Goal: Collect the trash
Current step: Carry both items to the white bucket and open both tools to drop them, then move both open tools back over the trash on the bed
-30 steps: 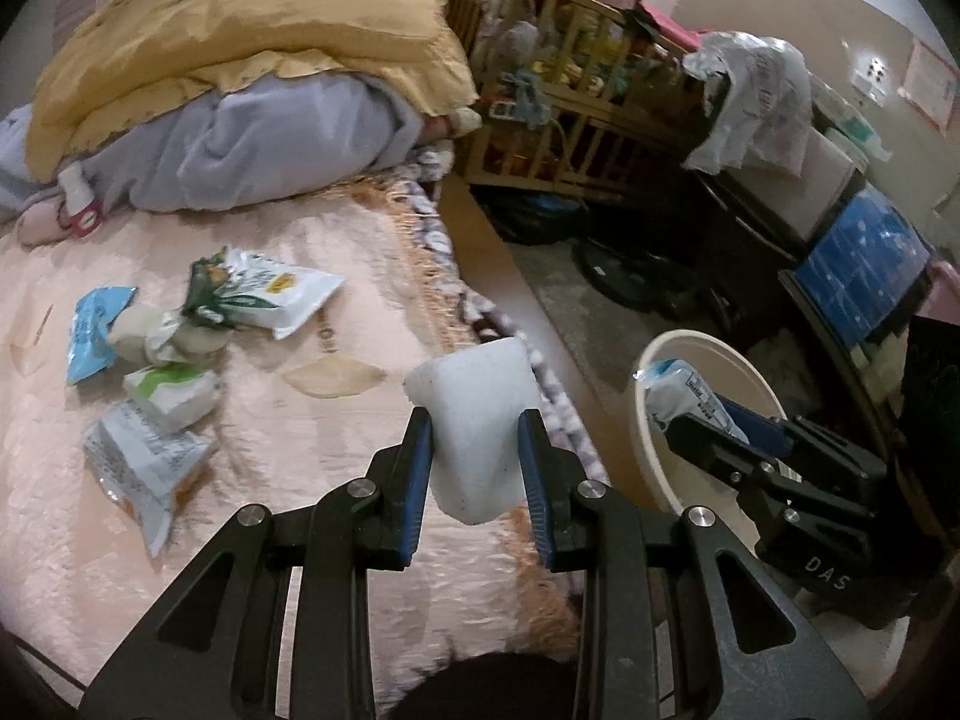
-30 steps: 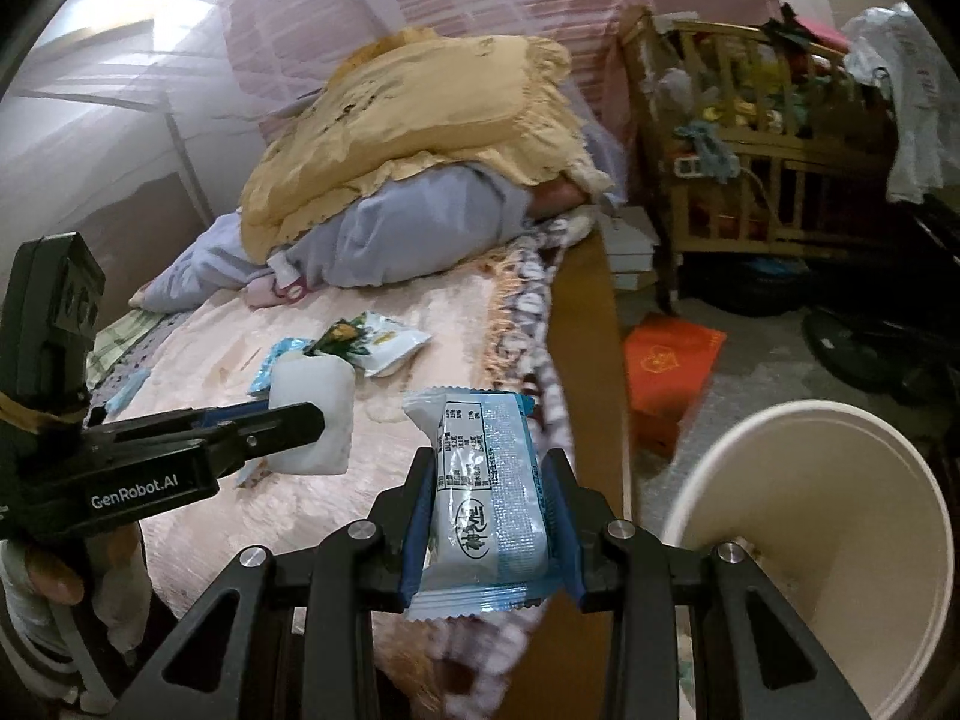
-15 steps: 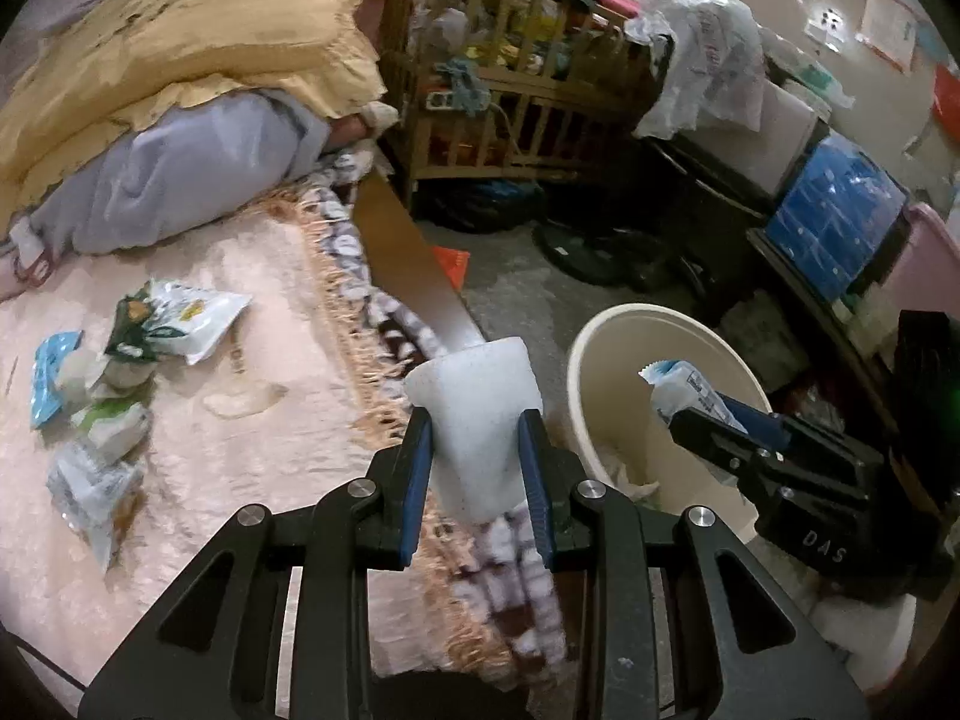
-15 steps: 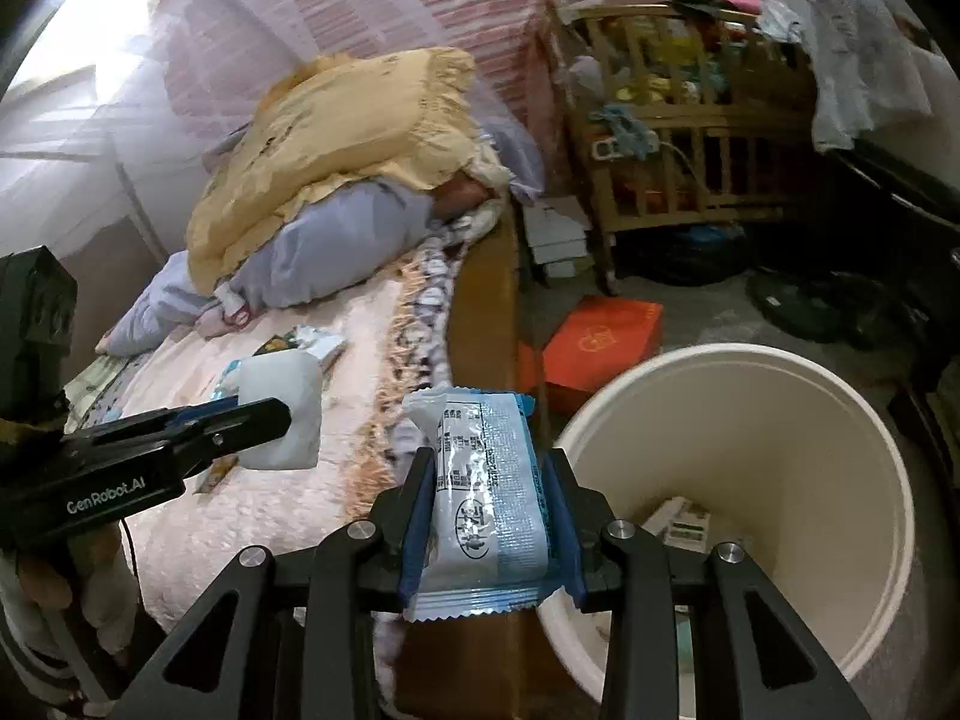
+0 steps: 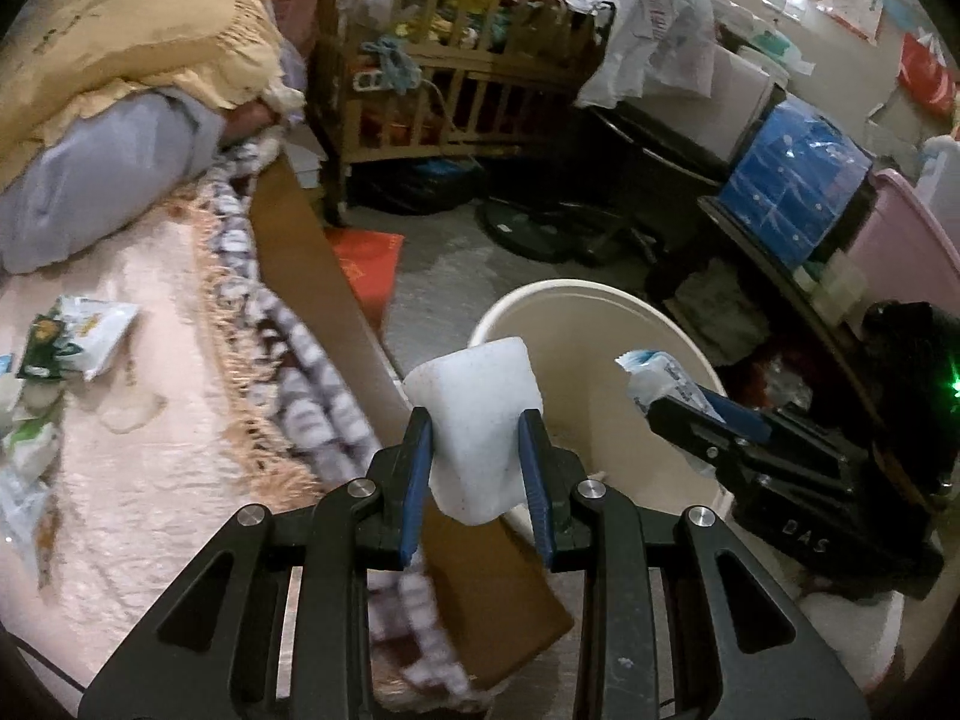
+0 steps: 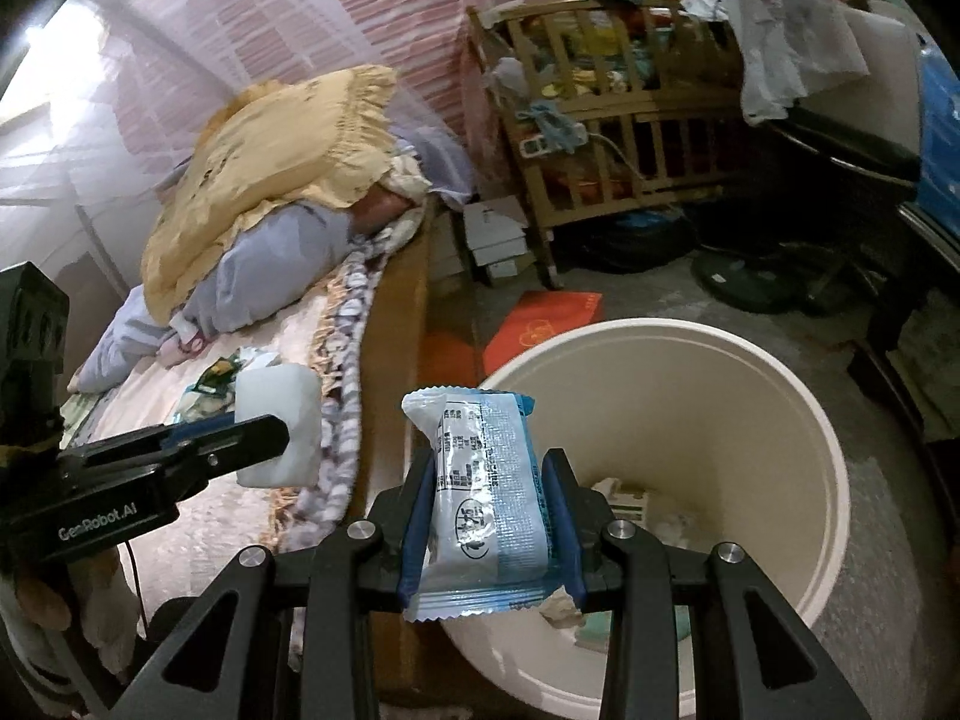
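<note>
The bed (image 5: pixel 150 468) fills the left side, pink quilted cover on top, with a yellow pillow (image 6: pixel 282 150) piled on grey bedding at its head. Behind it stands a wooden crib (image 5: pixel 456 90), stuffed with clutter, a white plastic bag draped over its right end.

Down on the grey floor, right beside the bed's wooden edge, sits the cream bin (image 6: pixel 798 540), mouth wide open, a few scraps lying at its bottom. An orange-red packet (image 6: pixel 540 324) lies flat on the floor just beyond it.

And here are the tools! The left gripper (image 5: pixel 474 468) is clenched on a white foam block (image 5: pixel 474 420), blue pads squeezing both sides, the block poised over the near rim of the bin where bed edge meets bucket. The right gripper (image 6: pixel 489 516) grasps a blue-and-white snack wrapper (image 6: pixel 486 498) upright between its pads, hanging at the bin's left rim. From the left wrist view, that wrapper (image 5: pixel 660 378) pokes out over the bin's far side.

Back on the bed cover, more trash lies waiting: a green-and-white snack bag (image 5: pixel 78 342) and other crumpled wrappers (image 5: pixel 24 456) near the left edge.
</note>
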A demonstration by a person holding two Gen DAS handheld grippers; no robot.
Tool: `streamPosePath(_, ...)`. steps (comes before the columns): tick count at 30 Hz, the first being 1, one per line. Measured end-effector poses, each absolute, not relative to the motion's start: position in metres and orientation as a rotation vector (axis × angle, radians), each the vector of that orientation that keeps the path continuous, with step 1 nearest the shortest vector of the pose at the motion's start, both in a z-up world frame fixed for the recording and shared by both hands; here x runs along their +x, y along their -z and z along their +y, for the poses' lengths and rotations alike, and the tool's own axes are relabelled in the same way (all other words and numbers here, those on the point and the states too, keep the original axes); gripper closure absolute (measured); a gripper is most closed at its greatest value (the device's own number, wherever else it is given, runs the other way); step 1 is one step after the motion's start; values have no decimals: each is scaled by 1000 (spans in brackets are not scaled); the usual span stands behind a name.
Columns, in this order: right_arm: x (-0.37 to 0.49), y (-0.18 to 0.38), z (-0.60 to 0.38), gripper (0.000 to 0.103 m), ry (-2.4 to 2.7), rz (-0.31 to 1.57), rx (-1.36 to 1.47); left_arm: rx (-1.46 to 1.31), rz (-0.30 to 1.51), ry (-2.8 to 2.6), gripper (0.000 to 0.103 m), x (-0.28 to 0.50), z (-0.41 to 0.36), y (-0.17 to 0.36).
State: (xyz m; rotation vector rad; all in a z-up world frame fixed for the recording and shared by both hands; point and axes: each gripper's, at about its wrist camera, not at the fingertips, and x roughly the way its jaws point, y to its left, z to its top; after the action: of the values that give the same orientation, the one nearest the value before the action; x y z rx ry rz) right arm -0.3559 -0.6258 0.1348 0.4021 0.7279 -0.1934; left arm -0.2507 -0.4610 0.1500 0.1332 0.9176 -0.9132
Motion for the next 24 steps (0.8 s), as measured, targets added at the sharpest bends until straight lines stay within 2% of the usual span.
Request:
streamPosePath(8,-365,-129,-644,69,238,732,424,107,944,992,76,-257,-487,-148)
streamPosePath(17,-372,-129,-659,68,276,722,455,80,946,1035,68,-260,-498,-149)
streamPosePath(20,-372,-130,-659,63,284,720,451,78,947,1034,67,-260,-498,-149)
streamPosePath(22,-370,-130,-659,58,288,721,453,74,947,1030,57,-260,-498,-150)
streamPosePath(24,-370,-130,-658,57,285,723,458,61,951,1026,54,-259,-496,-150)
